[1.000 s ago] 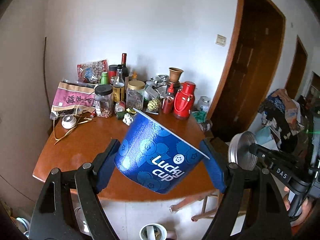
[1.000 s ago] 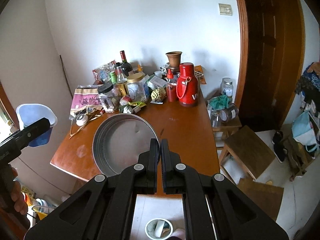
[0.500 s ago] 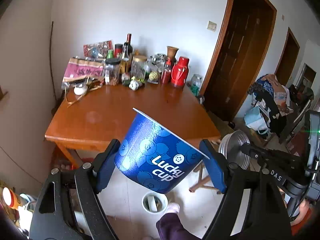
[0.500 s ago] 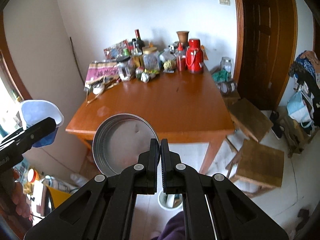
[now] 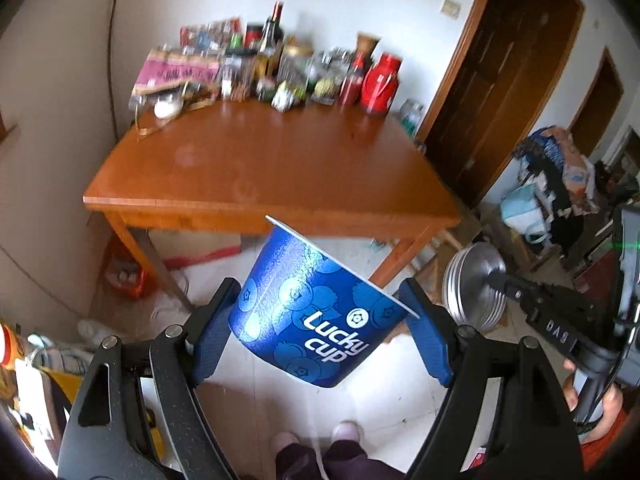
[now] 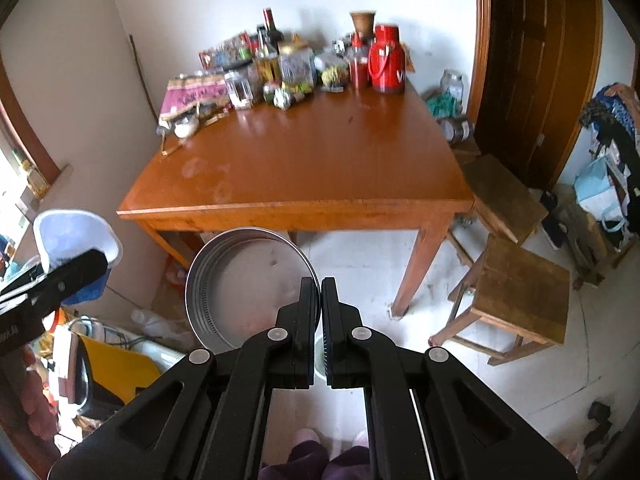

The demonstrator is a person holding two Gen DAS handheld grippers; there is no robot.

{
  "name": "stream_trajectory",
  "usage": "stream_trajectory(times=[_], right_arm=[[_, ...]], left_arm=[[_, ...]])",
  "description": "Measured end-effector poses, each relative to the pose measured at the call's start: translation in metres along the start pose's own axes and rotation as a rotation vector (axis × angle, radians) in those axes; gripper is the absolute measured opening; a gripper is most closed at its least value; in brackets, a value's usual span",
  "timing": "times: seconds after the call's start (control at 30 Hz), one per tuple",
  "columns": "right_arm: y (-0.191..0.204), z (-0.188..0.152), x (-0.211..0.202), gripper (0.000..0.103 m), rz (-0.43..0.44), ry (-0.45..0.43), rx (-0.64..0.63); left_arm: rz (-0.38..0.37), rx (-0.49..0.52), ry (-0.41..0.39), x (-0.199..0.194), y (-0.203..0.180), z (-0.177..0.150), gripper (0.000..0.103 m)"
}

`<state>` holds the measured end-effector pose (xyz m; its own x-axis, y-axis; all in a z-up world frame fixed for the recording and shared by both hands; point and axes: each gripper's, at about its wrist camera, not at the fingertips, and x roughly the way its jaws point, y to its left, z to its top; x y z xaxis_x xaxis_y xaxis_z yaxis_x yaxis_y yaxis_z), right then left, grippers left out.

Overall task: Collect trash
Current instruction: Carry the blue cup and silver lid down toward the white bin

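Note:
My left gripper point(image 5: 320, 294) is shut on a blue paper cup point(image 5: 316, 320) printed "Lucky cup", its blue pads point(image 5: 212, 334) pressing both sides. The cup hangs tilted over the floor, mouth up and away. My right gripper point(image 6: 321, 286) is shut on the rim of a round silver metal lid point(image 6: 244, 284), whose hollow side faces the camera. The left wrist view shows that lid point(image 5: 472, 284) at the right, edge on, in the right gripper point(image 5: 500, 282). The right wrist view shows the cup's white inside point(image 6: 72, 236) at the left edge.
A wooden table point(image 6: 304, 160) stands ahead, with bottles, jars and a red thermos point(image 6: 386, 64) crowded along its far edge. Two wooden stools point(image 6: 524, 280) stand right of it. A person's feet point(image 5: 348, 436) are on the pale floor below. Bags and clutter point(image 6: 116, 356) lie at the left.
Both grippers have drawn back from the table and tipped downward. The table now looks farther off, and the floor and the person's feet have come into view. Cup and lid stay gripped.

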<state>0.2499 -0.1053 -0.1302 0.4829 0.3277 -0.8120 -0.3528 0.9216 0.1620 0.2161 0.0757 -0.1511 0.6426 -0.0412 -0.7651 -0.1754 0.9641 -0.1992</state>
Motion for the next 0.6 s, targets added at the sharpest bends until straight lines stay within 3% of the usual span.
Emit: stream_trajectory(times=[0.27, 0.6], right_arm=[[-0.038, -0.028, 0.087, 0.003, -0.004, 0.124, 0.003], [-0.063, -0.100, 0.215, 0.003, 0.029, 0.325, 0.036]], left_arm=[[0.019, -0.060, 0.170, 0.100, 0.003, -0.051, 0.080], [0.028, -0.175, 0.328, 0.232, 0.029, -0.133, 0.080]])
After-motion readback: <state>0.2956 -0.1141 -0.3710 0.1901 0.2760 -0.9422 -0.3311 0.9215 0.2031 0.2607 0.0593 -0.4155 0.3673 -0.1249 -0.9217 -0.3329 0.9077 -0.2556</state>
